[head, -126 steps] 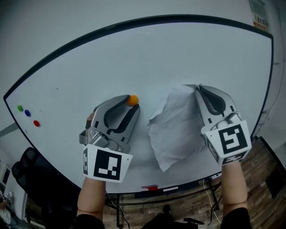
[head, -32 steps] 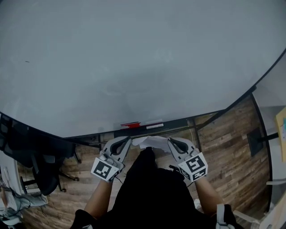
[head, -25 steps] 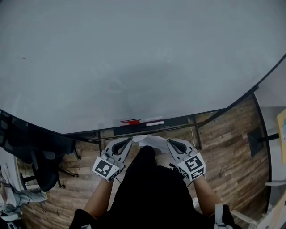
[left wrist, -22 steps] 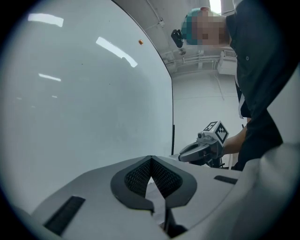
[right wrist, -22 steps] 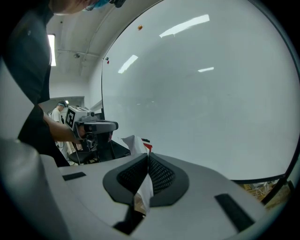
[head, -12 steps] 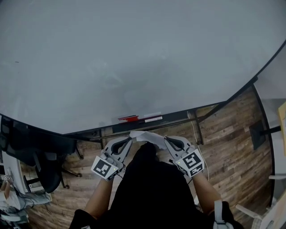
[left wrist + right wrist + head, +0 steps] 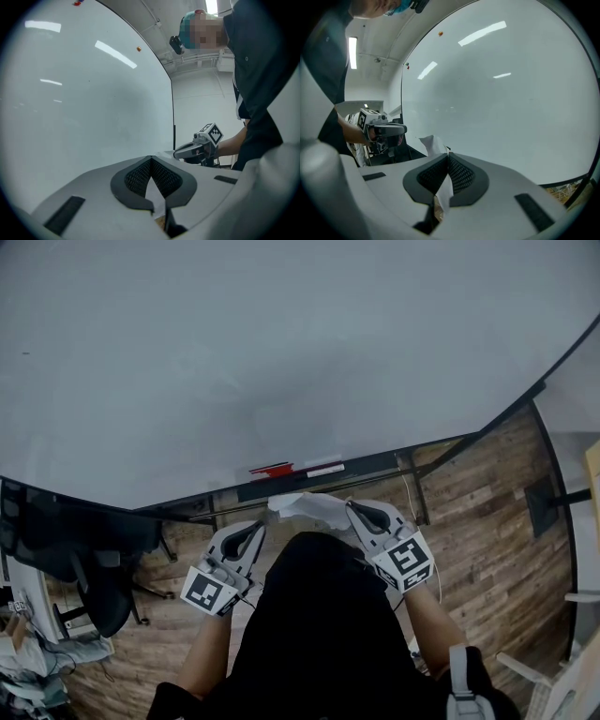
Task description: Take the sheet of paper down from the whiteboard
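Note:
The crumpled white sheet of paper (image 7: 305,506) is off the whiteboard (image 7: 281,352) and hangs low in front of my body. My right gripper (image 7: 351,509) is shut on its right end; in the right gripper view the paper (image 7: 432,143) sticks out past the closed jaws (image 7: 448,154). My left gripper (image 7: 260,526) is shut and stands a little left of the sheet's free end, apart from it. In the left gripper view its jaws (image 7: 151,158) meet, with only a pale sliver between the pads.
The board's tray (image 7: 375,465) holds a red marker (image 7: 272,469) and a white one. A dark office chair (image 7: 84,559) stands at the left on the wooden floor (image 7: 487,484). An orange magnet (image 7: 440,33) stays high on the board.
Both grippers brought the paper down from the board to waist height. In the last half second the left gripper drew back to the left, away from the sheet's end.

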`<action>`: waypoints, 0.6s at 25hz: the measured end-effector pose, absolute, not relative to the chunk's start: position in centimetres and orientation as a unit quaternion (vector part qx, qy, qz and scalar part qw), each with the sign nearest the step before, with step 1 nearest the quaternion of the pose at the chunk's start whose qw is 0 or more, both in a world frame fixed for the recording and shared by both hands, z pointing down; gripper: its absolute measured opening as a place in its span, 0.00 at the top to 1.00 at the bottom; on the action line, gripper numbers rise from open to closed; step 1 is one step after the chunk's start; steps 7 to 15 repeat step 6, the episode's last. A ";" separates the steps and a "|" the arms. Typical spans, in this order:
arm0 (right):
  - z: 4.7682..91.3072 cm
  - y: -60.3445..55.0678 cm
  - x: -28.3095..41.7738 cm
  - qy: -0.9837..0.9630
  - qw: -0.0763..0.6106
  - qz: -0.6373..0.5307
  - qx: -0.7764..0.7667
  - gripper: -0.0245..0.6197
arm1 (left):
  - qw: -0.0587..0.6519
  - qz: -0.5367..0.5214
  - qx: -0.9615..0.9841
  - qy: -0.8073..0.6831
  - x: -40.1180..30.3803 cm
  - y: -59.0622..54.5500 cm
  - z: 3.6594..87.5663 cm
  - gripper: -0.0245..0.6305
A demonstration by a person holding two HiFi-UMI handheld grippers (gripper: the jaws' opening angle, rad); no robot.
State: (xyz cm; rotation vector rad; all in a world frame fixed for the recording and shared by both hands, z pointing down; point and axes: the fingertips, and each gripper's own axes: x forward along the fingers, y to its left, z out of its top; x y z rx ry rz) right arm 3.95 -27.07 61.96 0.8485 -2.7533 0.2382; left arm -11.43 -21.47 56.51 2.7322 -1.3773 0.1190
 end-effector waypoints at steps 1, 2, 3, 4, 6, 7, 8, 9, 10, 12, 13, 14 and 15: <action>62.0 -27.1 3.7 -0.945 0.128 0.079 0.292 0.93 | 0.041 0.037 0.890 -0.452 -11.9 -21.2 56.7 0.95; 61.9 -27.2 3.4 -0.944 0.130 0.076 0.293 0.93 | 0.044 0.034 0.890 -0.453 -12.3 -20.9 56.9 0.95; 61.9 -27.1 3.0 -0.944 0.132 0.074 0.293 0.93 | 0.047 0.032 0.889 -0.454 -12.6 -20.7 57.2 0.95; 61.8 -27.1 2.7 -0.944 0.134 0.072 0.292 0.93 | 0.053 0.032 0.888 -0.455 -13.0 -20.6 57.6 0.95; 61.7 -26.9 2.0 -0.945 0.138 0.069 0.289 0.93 | 0.065 0.033 0.886 -0.458 -13.5 -20.4 58.4 0.95; 61.7 -26.9 2.0 -0.945 0.138 0.069 0.289 0.93 | 0.065 0.033 0.886 -0.458 -13.5 -20.4 58.4 0.95; 61.7 -26.9 2.0 -0.945 0.138 0.069 0.289 0.93 | 0.065 0.033 0.886 -0.458 -13.5 -20.4 58.4 0.95; 61.7 -26.9 2.0 -0.945 0.138 0.069 0.289 0.93 | 0.065 0.033 0.886 -0.458 -13.5 -20.4 58.4 0.95; 61.7 -26.9 2.0 -0.945 0.138 0.069 0.289 0.93 | 0.065 0.033 0.886 -0.458 -13.5 -20.4 58.4 0.95; 61.7 -26.9 2.0 -0.945 0.138 0.069 0.289 0.93 | 0.065 0.033 0.886 -0.458 -13.5 -20.4 58.4 0.95; 61.7 -26.9 2.0 -0.945 0.138 0.069 0.289 0.93 | 0.065 0.033 0.886 -0.458 -13.5 -20.4 58.4 0.95; 61.7 -26.9 2.0 -0.945 0.138 0.069 0.289 0.93 | 0.065 0.033 0.886 -0.458 -13.5 -20.4 58.4 0.95; 61.7 -26.9 2.0 -0.945 0.138 0.069 0.289 0.93 | 0.065 0.033 0.886 -0.458 -13.5 -20.4 58.4 0.95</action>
